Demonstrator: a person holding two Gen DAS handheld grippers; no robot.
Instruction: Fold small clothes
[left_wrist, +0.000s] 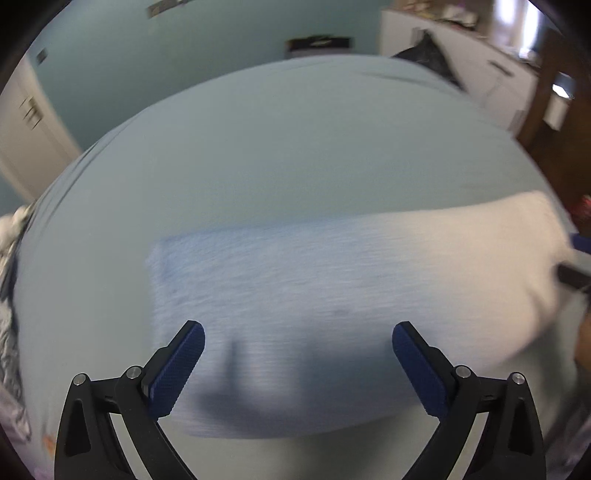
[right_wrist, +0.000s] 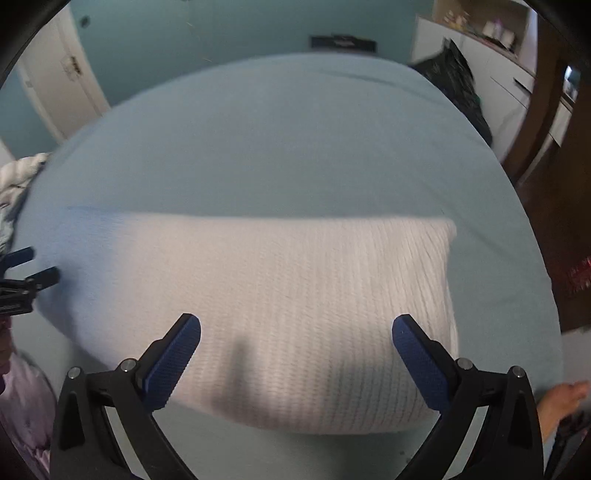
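A ribbed white-and-blue knit cloth (right_wrist: 280, 317) is lying flat on the bed (right_wrist: 288, 147); the left hand-held gripper (left_wrist: 297, 365) and right hand-held gripper (right_wrist: 295, 362) are hovering wide open, empty, likely needing to pinch its near edge next

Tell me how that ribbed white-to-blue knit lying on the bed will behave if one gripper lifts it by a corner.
The knit garment lies flat and follows the light blue bed sheet, so it will probably drape limply. Its ribbed texture suggests the pads should hold it without much slipping. It looks thin, likely light. Both the left gripper and right gripper are open above it.
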